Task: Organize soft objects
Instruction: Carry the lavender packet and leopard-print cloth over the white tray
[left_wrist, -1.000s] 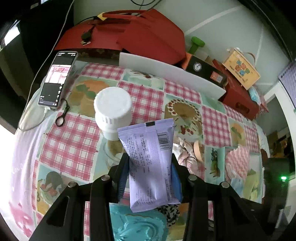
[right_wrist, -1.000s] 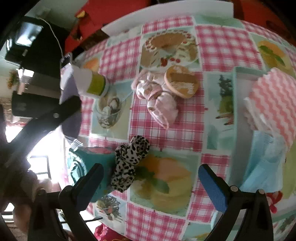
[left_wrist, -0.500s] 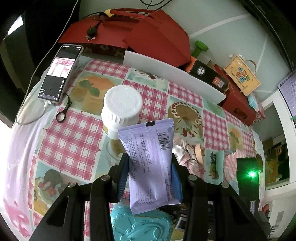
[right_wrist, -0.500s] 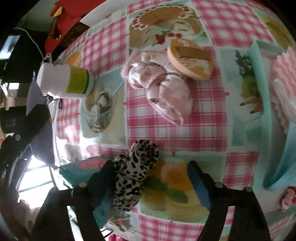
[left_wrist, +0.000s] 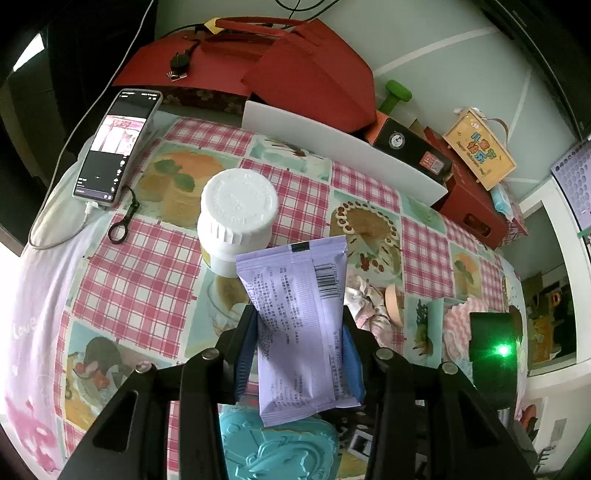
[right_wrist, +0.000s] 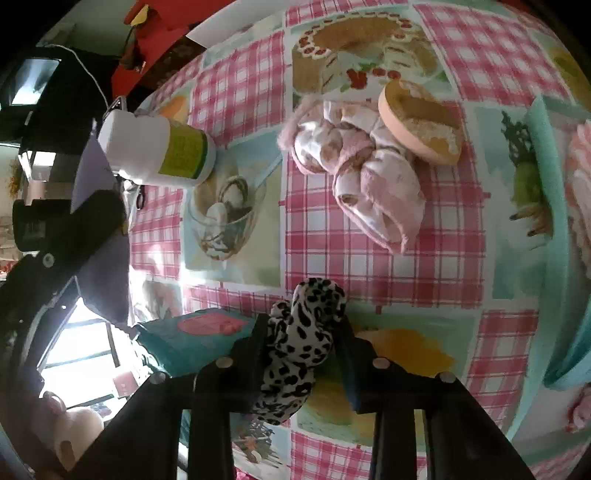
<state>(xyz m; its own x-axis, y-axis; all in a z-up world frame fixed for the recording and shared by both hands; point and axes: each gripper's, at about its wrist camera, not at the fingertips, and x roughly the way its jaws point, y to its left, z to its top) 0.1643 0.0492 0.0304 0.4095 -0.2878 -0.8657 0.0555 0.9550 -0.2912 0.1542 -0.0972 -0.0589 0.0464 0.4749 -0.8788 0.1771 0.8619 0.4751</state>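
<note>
The leopard-print scrunchie (right_wrist: 299, 339) lies on the checked tablecloth (right_wrist: 406, 258), at the near edge of the right wrist view, and the right gripper (right_wrist: 301, 354) has its two fingers closed in on both sides of it — the fabric bunches between them. It is judged to be light, soft and springy; a hold across the thick middle of the ring is best, because a pinch on one loose fold may slip out. Just to its left lies a teal pouch (right_wrist: 192, 339). Farther away on the cloth sits a pink crumpled cloth (right_wrist: 362, 177), touching a round peach-coloured puff (right_wrist: 421, 122), and on the far left a white bottle (right_wrist: 155, 147). At the right edge is a teal tray (right_wrist: 550, 206) with pink wavy fabric in it.

The left gripper (left_wrist: 299, 347) grips a lilac sealed packet (left_wrist: 299, 325) upright above the table — thin, smooth film, probably slippery, so it should be squeezed gently. A phone (left_wrist: 118, 144) lies far left.
</note>
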